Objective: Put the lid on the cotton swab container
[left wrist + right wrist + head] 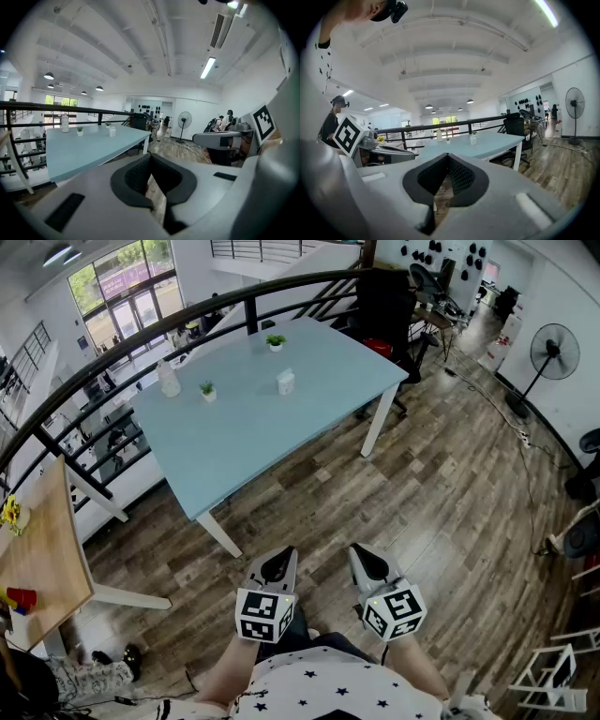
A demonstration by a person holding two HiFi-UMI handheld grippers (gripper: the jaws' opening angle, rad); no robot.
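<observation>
Shell of left gripper: pale grey, smooth, tapering to dark tip. Behind it, cube with white faces and black square markers. Shell of right gripper: same pale grey with dark tip; second marker cube alike, black-on-white. Seen close, pads black with fine grid-like ribbed texture, set in rounded grey housing. Dark rectangular slots in housing either side of pads. Shirt white, dotted with small dark stars.

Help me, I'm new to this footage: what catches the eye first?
A pale blue table fills the upper middle of the head view, with a small white container on it. Below, the left claw and right claw sit shut and empty over the wooden floor.
</observation>
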